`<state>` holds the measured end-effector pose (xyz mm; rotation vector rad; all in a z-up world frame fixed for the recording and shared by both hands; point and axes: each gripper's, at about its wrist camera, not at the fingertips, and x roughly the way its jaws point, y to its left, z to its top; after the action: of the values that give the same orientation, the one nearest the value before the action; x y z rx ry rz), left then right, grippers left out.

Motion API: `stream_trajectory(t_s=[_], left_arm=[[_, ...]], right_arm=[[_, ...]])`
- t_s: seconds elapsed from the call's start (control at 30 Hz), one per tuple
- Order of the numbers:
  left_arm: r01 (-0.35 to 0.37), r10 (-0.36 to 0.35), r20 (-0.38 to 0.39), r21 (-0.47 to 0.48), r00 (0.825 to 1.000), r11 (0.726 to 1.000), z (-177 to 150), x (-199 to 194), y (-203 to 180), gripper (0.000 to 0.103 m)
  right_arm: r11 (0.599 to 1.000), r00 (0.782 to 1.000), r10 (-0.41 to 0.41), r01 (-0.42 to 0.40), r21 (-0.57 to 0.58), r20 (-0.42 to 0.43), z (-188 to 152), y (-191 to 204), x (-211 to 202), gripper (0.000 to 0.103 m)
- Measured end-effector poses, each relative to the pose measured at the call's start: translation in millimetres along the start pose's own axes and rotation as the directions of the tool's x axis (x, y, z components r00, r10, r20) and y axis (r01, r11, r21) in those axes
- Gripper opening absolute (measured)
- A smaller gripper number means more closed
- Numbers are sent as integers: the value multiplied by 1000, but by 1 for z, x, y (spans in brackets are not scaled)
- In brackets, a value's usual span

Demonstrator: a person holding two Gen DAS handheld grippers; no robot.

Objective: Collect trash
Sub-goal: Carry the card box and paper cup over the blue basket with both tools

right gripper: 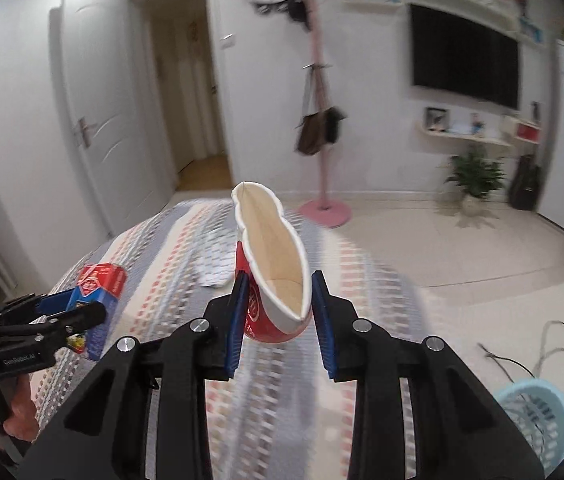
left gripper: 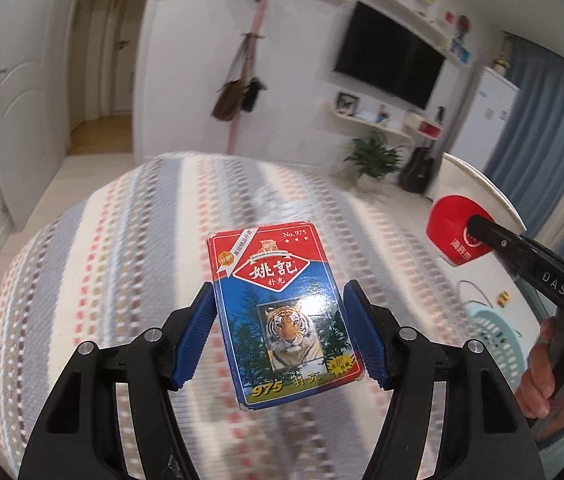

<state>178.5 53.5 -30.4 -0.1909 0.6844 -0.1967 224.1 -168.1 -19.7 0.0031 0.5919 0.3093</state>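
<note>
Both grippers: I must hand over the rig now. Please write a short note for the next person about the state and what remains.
Left gripper: shut on the playing card box, held above the striped bed.
Right gripper: shut on the squashed red paper cup, also above the bed.
The light blue basket stands on the floor to the right, among cables.
Done: both items picked up.
Left: probably carry both to the basket and release them there.

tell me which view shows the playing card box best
The left wrist view: the playing card box fills the centre, tiger face and printing readable, held between the left tongs. The right wrist view shows only its red and blue end, small and partly behind those tongs.
</note>
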Motion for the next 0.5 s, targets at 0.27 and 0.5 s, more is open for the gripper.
stream_trajectory(t_s=[0.27, 0.5], left_arm=[[127, -129, 6, 138, 992, 982, 2, 9, -95, 63], [254, -252, -40, 261, 967, 931, -11, 28, -186, 63]], right_arm=[[972, 979, -199, 192, 134, 40, -28, -86, -72, 28], [896, 941, -340, 326, 301, -7, -69, -180, -121, 28]])
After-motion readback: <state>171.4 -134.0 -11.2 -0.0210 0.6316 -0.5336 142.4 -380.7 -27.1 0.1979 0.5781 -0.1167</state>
